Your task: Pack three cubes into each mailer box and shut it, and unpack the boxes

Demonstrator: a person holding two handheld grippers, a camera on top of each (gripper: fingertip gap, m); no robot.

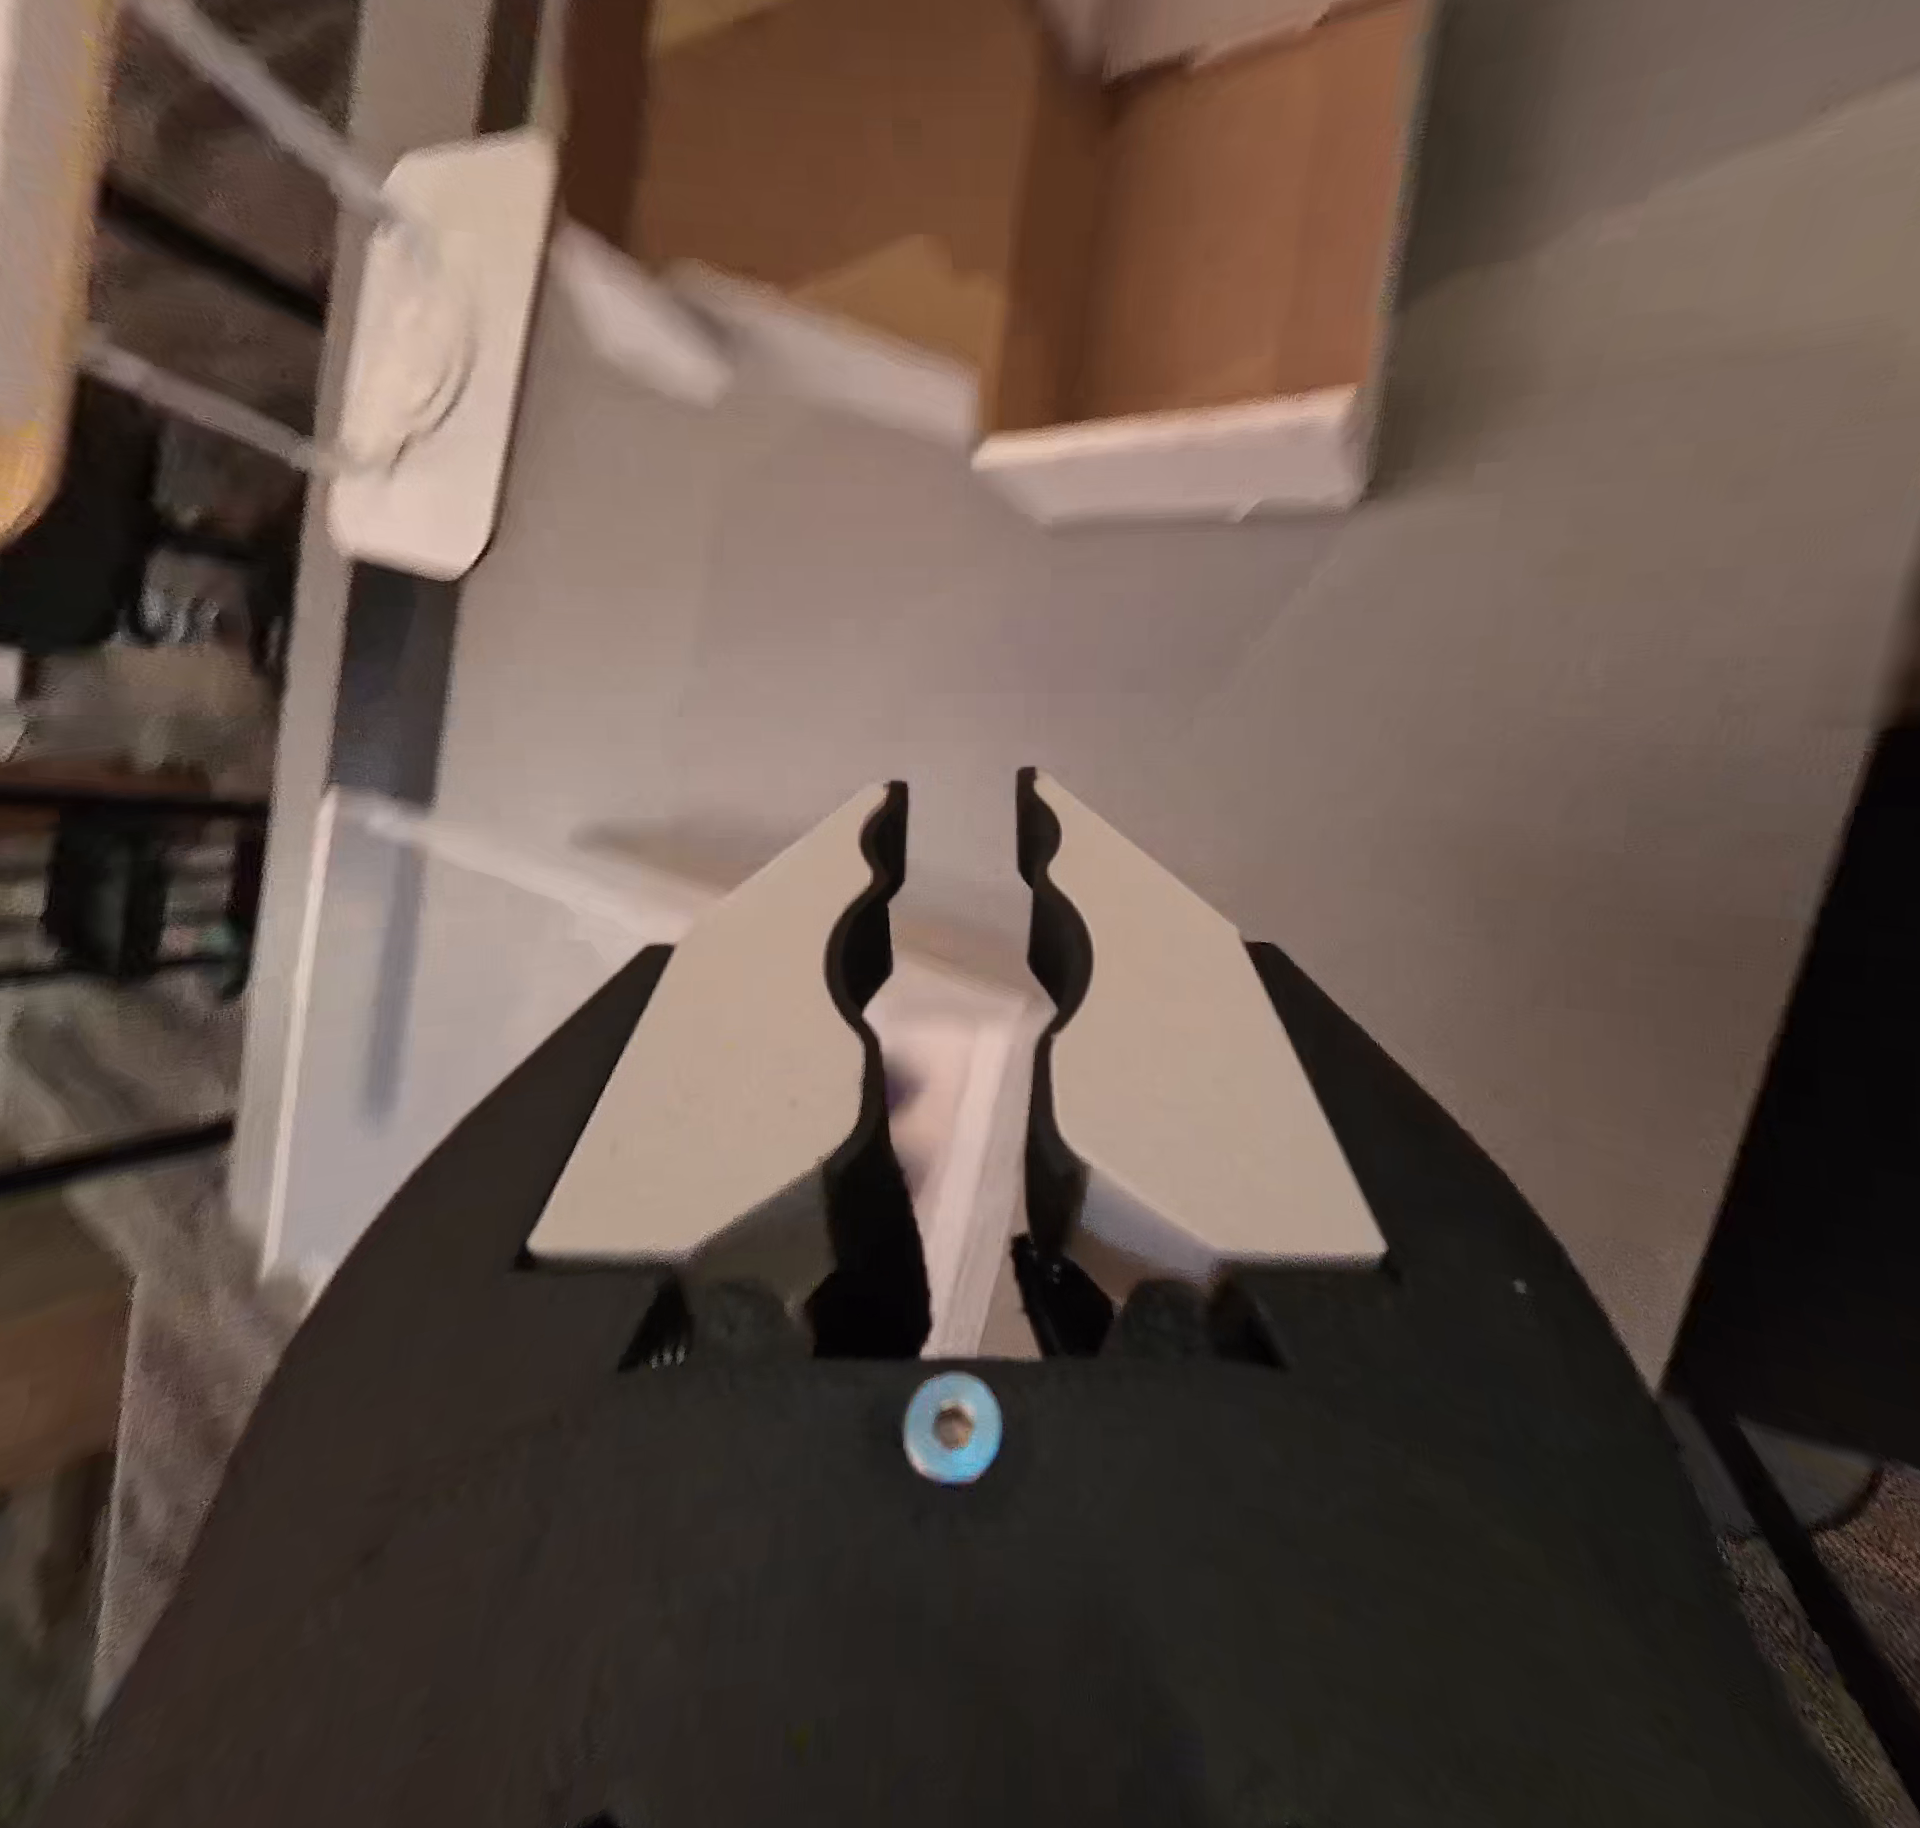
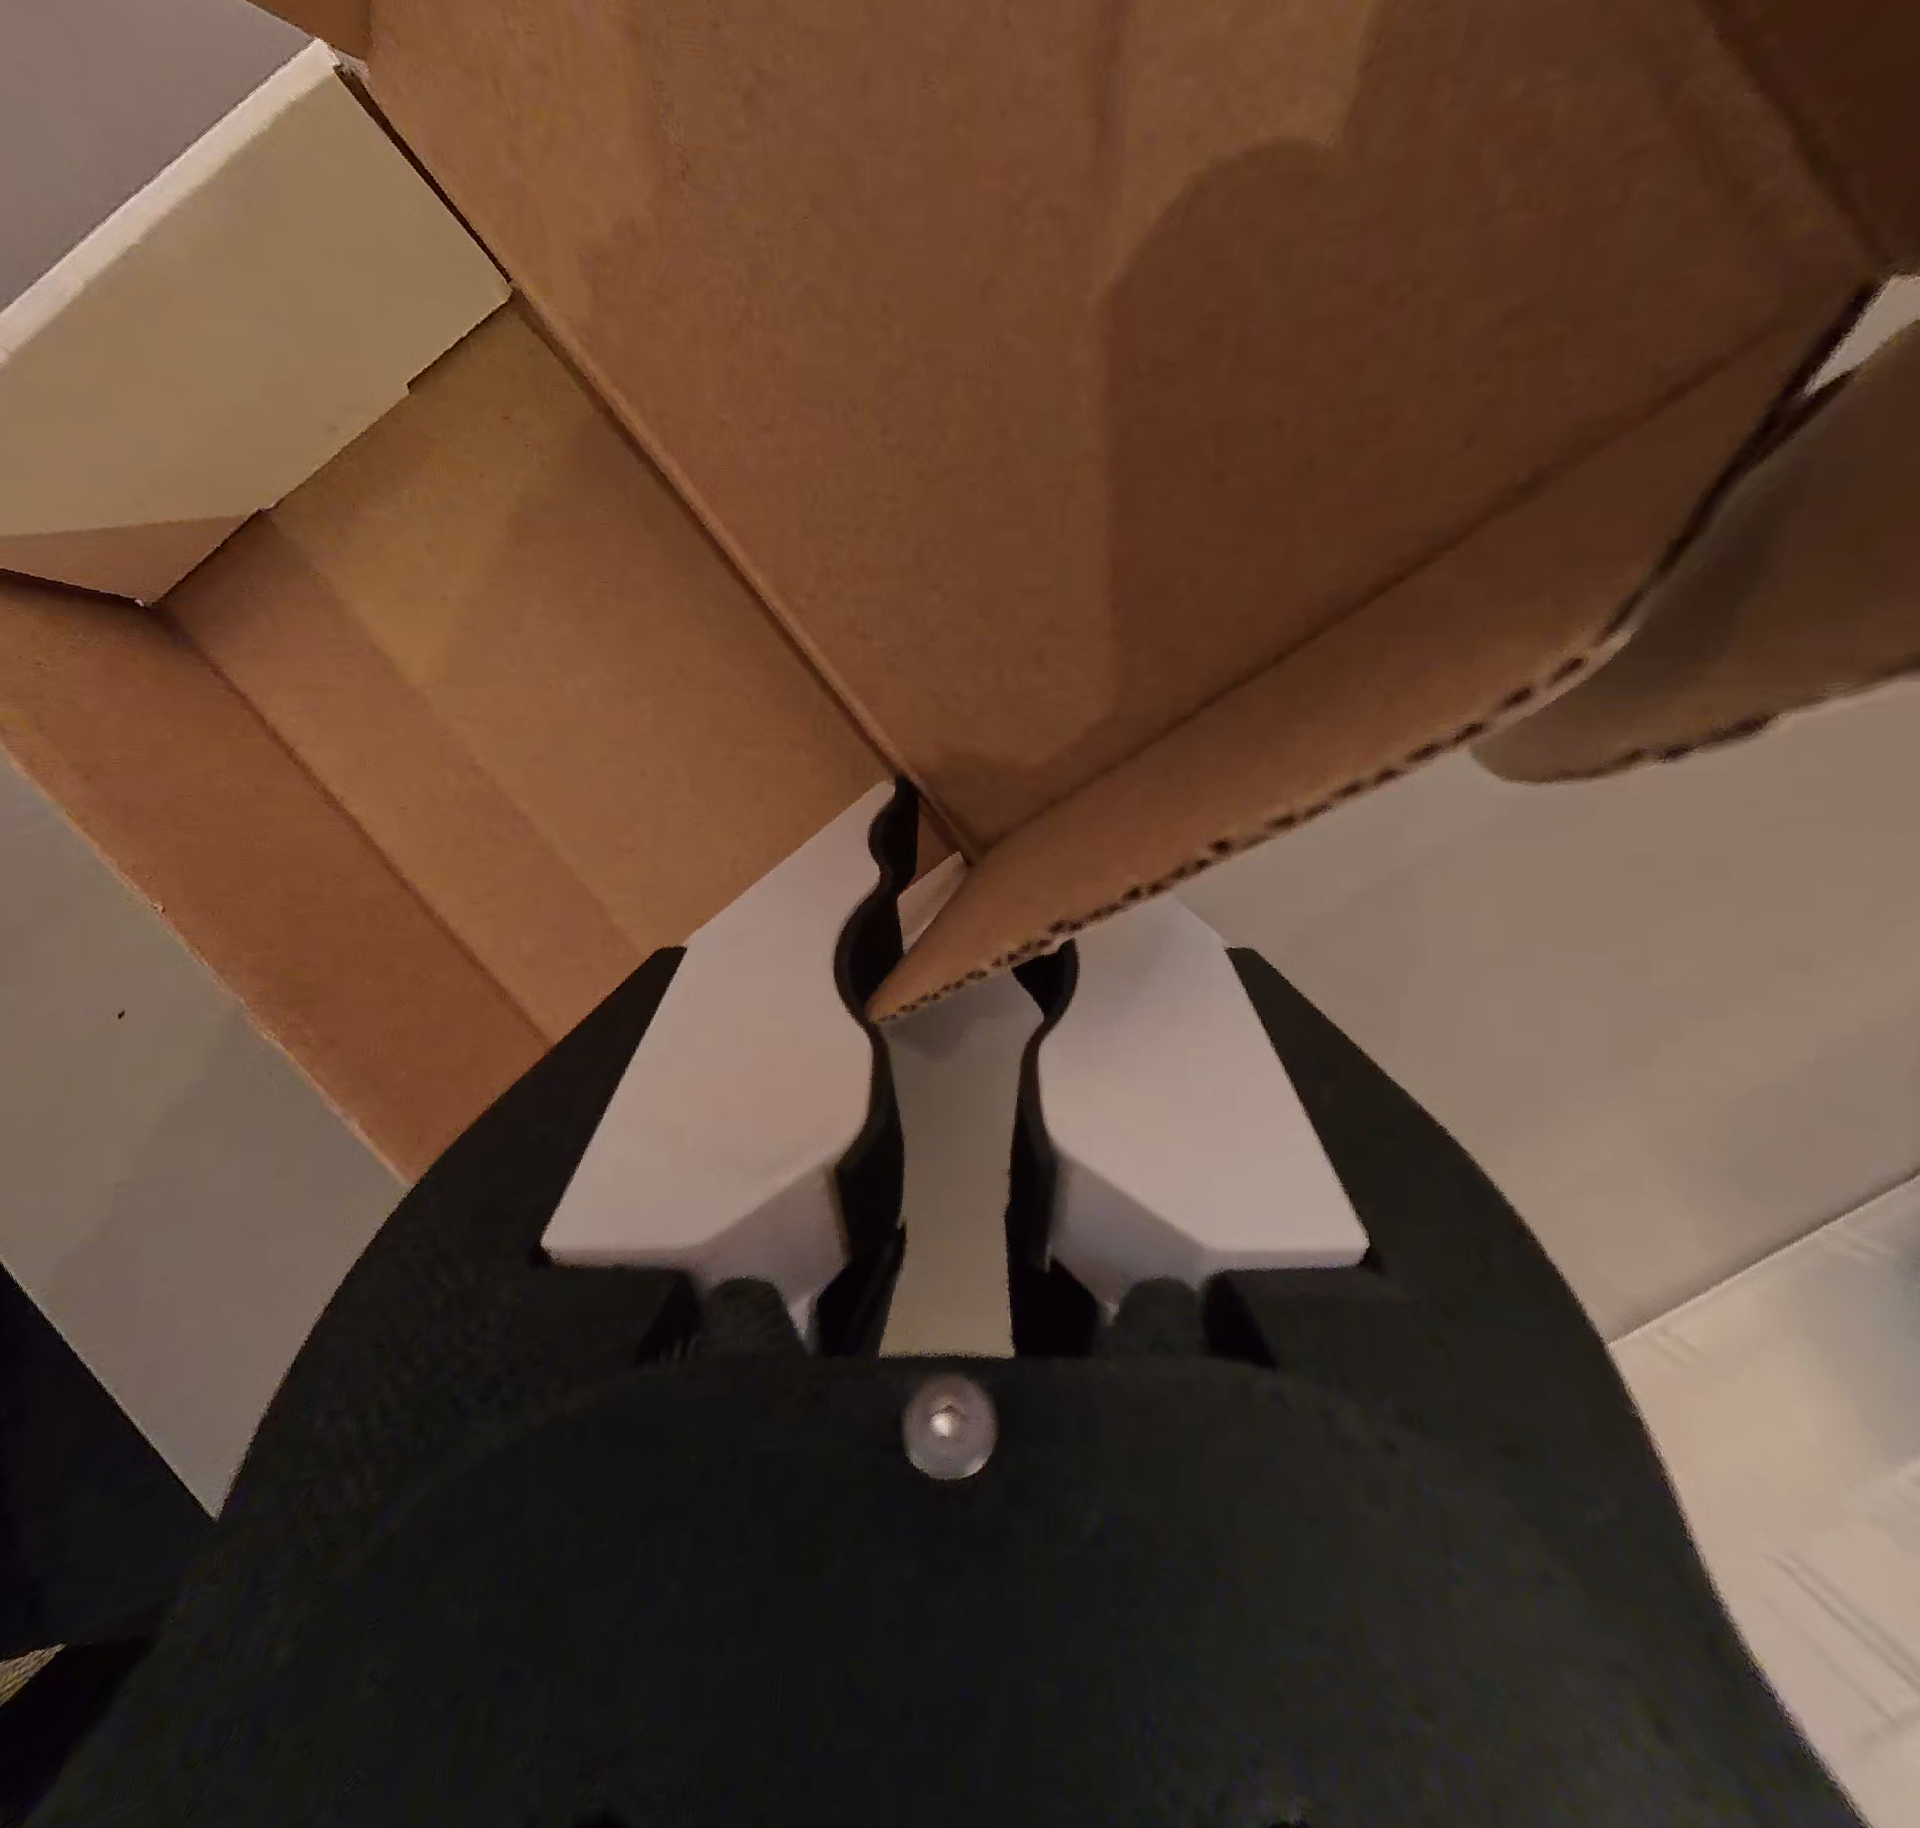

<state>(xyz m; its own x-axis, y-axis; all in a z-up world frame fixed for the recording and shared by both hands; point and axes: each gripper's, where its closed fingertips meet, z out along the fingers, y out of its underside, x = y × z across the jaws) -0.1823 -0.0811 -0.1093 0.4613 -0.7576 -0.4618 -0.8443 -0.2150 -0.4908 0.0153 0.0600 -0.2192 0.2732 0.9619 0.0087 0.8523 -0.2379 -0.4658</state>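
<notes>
An open mailer box, white outside and brown inside, lies on the grey table at the top of the left wrist view (image 1: 1164,453). The right wrist view shows it close up (image 2: 468,635), with no cubes visible inside. My right gripper (image 2: 961,802) is shut on a corner of its brown lid flap (image 2: 1039,376). The flap covers the right fingertip. My left gripper (image 1: 963,791) hovers over the table short of the box, its jaws a narrow gap apart with nothing between them. A blurred white box (image 1: 436,999) lies under it at the left.
A white plug block with cables (image 1: 436,355) sits at the table's left edge, beside dark shelving. A dark object (image 1: 1818,1103) stands at the right. A white sheet (image 2: 1766,1415) lies at the lower right in the right wrist view. The left wrist view is motion-blurred.
</notes>
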